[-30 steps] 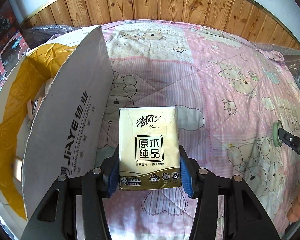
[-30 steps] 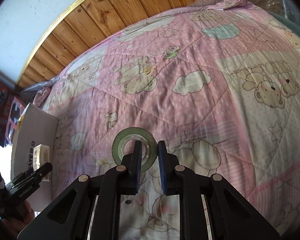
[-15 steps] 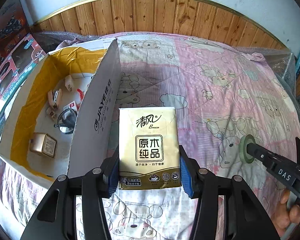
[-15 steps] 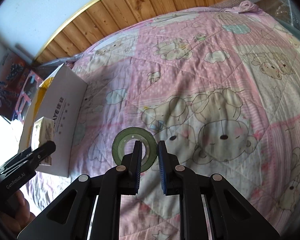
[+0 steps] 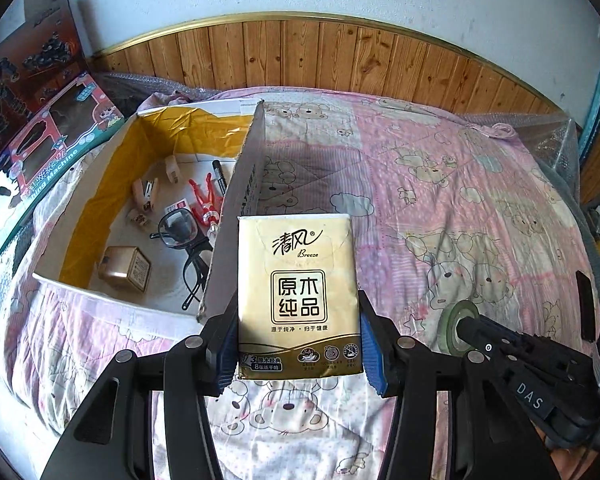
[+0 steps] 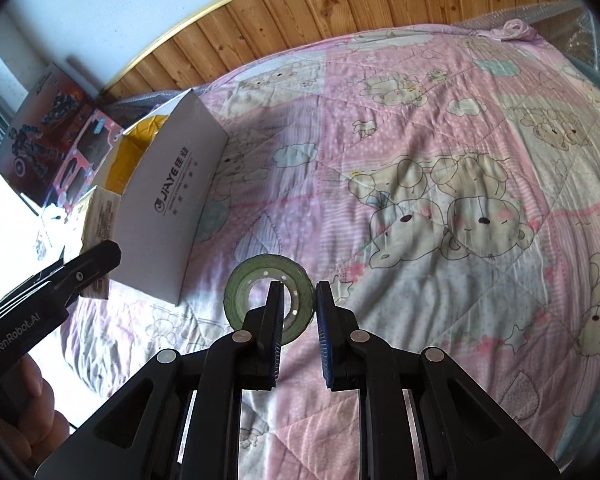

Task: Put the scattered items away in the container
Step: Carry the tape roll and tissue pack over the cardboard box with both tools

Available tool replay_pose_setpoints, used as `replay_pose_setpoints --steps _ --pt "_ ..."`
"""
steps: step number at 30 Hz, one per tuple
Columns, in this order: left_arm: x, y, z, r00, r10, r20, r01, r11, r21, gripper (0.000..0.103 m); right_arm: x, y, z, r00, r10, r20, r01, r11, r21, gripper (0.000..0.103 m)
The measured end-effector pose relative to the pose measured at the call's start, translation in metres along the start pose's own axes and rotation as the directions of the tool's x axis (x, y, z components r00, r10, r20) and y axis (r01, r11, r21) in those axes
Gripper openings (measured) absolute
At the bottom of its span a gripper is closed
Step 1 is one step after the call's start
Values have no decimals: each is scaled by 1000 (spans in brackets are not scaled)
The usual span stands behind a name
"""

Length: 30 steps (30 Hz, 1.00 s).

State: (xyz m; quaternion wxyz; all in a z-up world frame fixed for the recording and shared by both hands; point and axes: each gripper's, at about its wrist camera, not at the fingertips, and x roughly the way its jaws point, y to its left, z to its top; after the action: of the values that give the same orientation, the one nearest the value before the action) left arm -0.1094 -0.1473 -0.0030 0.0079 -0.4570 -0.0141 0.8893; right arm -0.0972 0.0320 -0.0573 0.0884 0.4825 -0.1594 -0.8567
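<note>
We have the left gripper (image 5: 298,344) up above the bed (image 5: 440,200), its blue-padded fingers (image 5: 228,344) pinching a tissue pack (image 5: 298,296) by its two long sides, label facing us, held upright. Just to the left of the pack stands the raised white flap (image 5: 236,216) of the cardboard box (image 5: 100,184), and the pack's left edge overlaps that flap in our left view; we cannot tell whether they touch.

Down inside the box we see a pair of black glasses (image 5: 180,236), a small red figure (image 5: 206,200), a black marker (image 5: 219,174), a stapler (image 5: 146,194) and a little gold carton (image 5: 124,268), all lying on the box floor. Beyond the box, colourful toy boxes (image 5: 44,136) lean near the wall.

On our right side, the right gripper (image 6: 298,312) holds a roll of green tape (image 6: 256,284). One finger passes through the roll's hole and the other sits outside its rim, so the fingers clamp the tape's wall between them. In the left view the roll (image 5: 456,328) hangs on the tip of that gripper, over the pink bear-print quilt (image 6: 420,160), well to the right of the box.

From the right view the box (image 6: 172,200) sits at the bed's left side, flap up, with the left gripper (image 6: 60,292) and its pack (image 6: 100,216) close beside it. A hand (image 6: 20,400) grips the left tool's handle.
</note>
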Motion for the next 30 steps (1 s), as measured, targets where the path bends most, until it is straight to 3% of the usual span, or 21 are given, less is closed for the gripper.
replay_pose_setpoints --steps 8,19,30 --pt "-27 18 -14 998 37 44 -37 999 -12 52 -13 33 -16 1000 16 7 -16 998 -55 16" --pt "-64 51 -31 995 30 94 -24 998 -63 52 -26 79 -38 999 37 21 -34 991 -130 16" --pt "-77 83 -45 995 23 101 -12 993 -115 52 -25 124 -50 999 50 11 -46 976 -214 16"
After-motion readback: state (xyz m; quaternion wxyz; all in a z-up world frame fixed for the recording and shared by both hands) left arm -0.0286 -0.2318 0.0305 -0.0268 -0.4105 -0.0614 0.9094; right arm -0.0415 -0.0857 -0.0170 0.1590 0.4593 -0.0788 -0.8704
